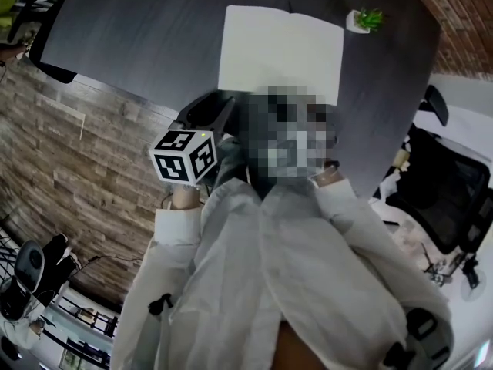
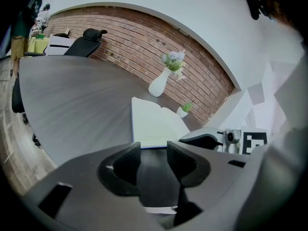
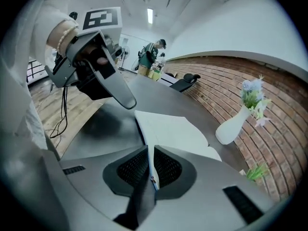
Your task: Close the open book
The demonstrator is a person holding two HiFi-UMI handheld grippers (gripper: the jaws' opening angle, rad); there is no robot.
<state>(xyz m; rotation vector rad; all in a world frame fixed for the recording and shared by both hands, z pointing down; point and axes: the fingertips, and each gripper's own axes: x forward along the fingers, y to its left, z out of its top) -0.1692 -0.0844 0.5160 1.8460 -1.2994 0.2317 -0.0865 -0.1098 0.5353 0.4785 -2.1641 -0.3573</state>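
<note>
The left gripper point(image 2: 154, 150) hangs with its jaws spread and nothing between them. The book point(image 2: 153, 124) lies open on the surface point(image 2: 72, 105) just ahead of it. The right gripper point(image 3: 150, 153) pinches a thin white edge of the book; I cannot tell whether it is page or cover. The grip looks made, but the book is not yet closed: that side must still be lifted and folded over.

Dark table point(image 1: 139, 29); open book point(image 1: 281, 52), vase point(image 2: 159, 85), plant point(image 1: 366, 19)
</note>
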